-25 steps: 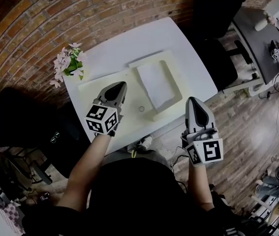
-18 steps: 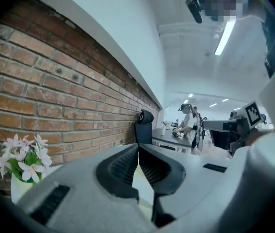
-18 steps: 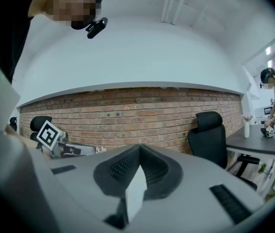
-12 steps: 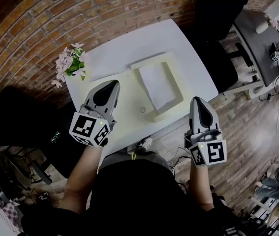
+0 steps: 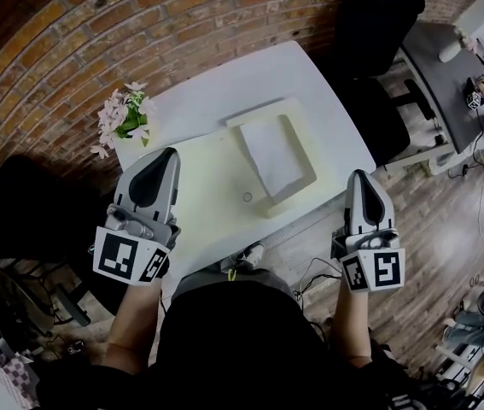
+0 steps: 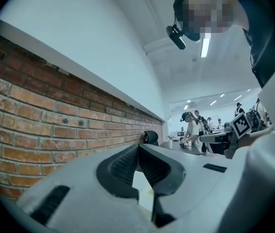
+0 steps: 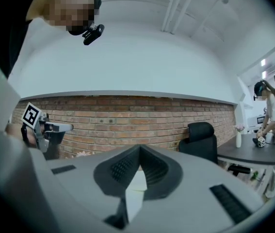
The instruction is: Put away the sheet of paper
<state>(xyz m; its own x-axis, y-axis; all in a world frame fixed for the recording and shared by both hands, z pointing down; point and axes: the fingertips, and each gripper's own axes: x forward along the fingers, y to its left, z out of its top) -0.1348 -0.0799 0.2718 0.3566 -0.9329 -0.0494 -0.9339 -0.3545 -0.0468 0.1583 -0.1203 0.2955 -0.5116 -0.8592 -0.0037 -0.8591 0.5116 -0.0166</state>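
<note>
Fingers (image 6: pixel 120 166) of L gripper (image 5: pixel 166 155) are clenched tip to tip with nothing btwn them. Fingers (image 7: pixel 115 171) of R gripper (image 5: pixel 364 178) are likewise pressed together and empty. Both grippers are held level. In head view, L overlaps the near-left edge of white table (image 5: pixel 224 79); R is clear of the table's near-right corner, over wood floor (image 5: pixel 446 220). Sheet of paper (image 5: pixel 271 152) lies flat inside cream tray (image 5: pixel 308 148), which sits on a pale yellow mat (image 5: pixel 199 186) approx. mid-table. Neither gripper touches sheet or tray. Small round item (image 5: pixel 247 196) rests on the mat just beside the tray's near-left side; its identity can't be told. Pink-and-white flowers (image 5: pixel 120 114) stand at the table's far-left corner, well apart from the tray. Black chair (image 5: pixel 378 15) stands beyond the table's right end, near brick wall (image 5: pixel 96 24).
</note>
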